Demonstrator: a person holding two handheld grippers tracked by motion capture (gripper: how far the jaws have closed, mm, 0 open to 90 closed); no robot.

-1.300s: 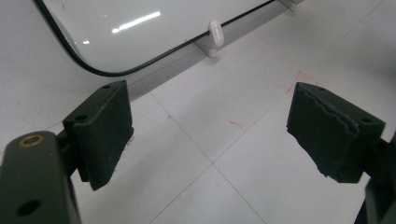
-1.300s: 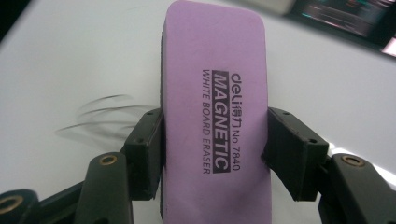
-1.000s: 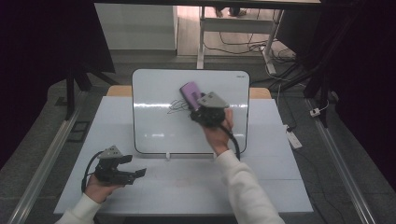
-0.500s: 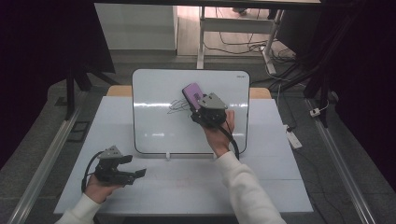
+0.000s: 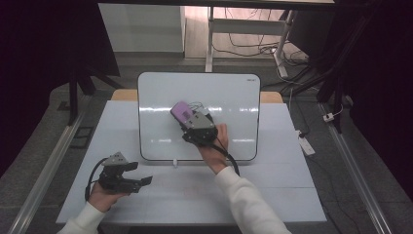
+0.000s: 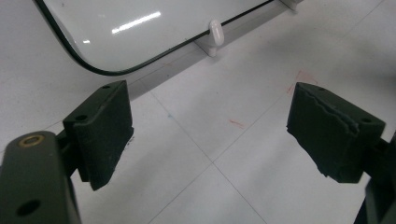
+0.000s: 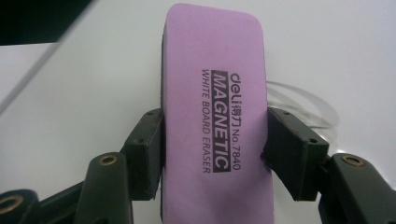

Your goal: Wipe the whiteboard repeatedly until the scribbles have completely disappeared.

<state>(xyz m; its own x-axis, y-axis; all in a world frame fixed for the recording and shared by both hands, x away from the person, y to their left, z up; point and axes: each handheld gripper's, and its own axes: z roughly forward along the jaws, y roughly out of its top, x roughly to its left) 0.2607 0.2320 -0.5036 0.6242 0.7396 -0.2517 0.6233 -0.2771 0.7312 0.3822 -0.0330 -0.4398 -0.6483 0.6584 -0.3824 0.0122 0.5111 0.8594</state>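
Observation:
A pink magnetic whiteboard eraser (image 7: 215, 107) sits clamped between the jaws of my right gripper (image 7: 215, 154), whose pads press on its two long sides. From above, the eraser (image 5: 181, 112) pokes out ahead of the right gripper (image 5: 191, 122) over the middle of the whiteboard (image 5: 160, 92). Faint grey pen strokes (image 5: 198, 105) lie on the board just beyond the eraser, and they curve past its right side as pen strokes (image 7: 308, 100). My left gripper (image 5: 139, 174) rests low on the table at the front left, jaws wide apart with nothing between them, short of the board's near edge (image 6: 154, 58).
The whiteboard lies on a white table (image 5: 292, 161) marked in squares. A small white clip (image 5: 174, 163) sits at the board's near edge. A power strip (image 5: 306, 145) and cables lie on the floor to the right. Metal rails run along both sides of the table.
My right gripper has carried the eraser down and to the left across the board, toward the near side. The left gripper has stayed where it was.

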